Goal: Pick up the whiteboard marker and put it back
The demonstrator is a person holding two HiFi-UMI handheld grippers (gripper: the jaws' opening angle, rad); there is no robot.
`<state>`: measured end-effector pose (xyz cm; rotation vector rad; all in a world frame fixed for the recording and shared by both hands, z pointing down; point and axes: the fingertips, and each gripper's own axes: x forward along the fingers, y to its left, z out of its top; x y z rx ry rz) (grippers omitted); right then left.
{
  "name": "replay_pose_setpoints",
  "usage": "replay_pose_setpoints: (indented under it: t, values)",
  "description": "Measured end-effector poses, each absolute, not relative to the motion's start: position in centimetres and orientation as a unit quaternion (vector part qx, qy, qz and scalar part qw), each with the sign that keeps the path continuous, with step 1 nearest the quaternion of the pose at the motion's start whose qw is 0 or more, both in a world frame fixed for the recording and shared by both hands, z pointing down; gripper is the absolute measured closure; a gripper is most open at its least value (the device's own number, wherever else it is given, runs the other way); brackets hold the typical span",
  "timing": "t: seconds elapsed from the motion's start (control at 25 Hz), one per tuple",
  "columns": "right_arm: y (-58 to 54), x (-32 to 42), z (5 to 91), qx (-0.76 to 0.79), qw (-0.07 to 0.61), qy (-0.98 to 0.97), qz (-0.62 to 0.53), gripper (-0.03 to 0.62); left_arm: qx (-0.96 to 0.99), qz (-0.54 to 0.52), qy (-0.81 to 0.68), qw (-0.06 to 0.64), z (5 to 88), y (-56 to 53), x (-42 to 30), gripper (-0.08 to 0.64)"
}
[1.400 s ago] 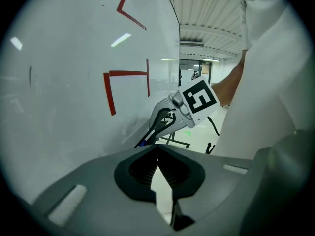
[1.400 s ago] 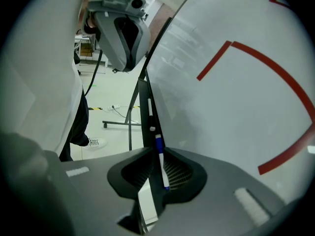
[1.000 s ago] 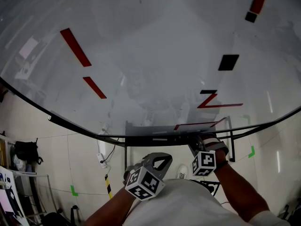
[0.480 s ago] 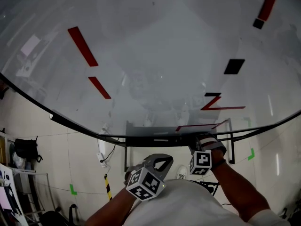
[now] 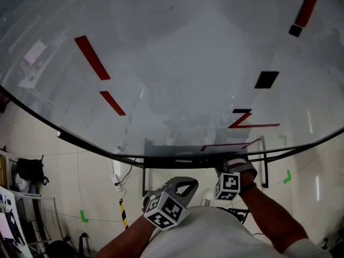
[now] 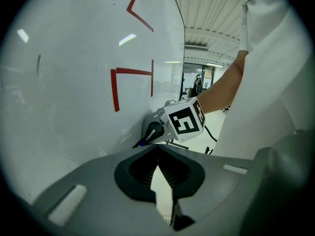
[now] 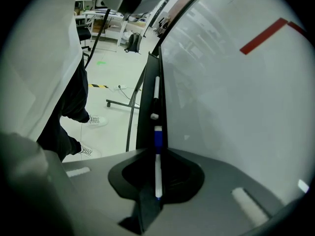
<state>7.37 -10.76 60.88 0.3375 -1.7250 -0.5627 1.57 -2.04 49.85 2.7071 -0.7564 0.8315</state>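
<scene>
So, step: putting the whiteboard marker (image 7: 157, 167) down, I'd say, since it hangs right over the tray (image 7: 146, 113).
How to do it well: keep it lined up along the tray's length, lower it till it lies flat, then let go. Tilt it and it'll probably roll off the lip.
Right gripper (image 7: 157, 154): clamped on the marker's white barrel, with the blue cap (image 7: 158, 137) sticking out forward toward another marker (image 7: 156, 90) lying in the tray.
Right arm: stretched forward and down, with the gripper at the foot of the whiteboard (image 5: 177, 63).
Left gripper (image 6: 157, 152): jaws pressed together, nothing in them, held back near the torso.
</scene>
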Motion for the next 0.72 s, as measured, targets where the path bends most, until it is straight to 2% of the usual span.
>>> replay_pose_setpoints:
  t: [0.36,0.72]
  values:
    - [-10.8,7.2,60.4,0.144,0.601,-0.745,-0.25,0.558,0.919,0.282,-0.255,0.105,49.8,-2.2,1.7,0.543]
    - [-9.9,7.0,55.9,0.181,0.552,-0.783,-0.221,0.558,0.917,0.283,-0.258,0.108,50.2,-2.1,1.7,0.543]
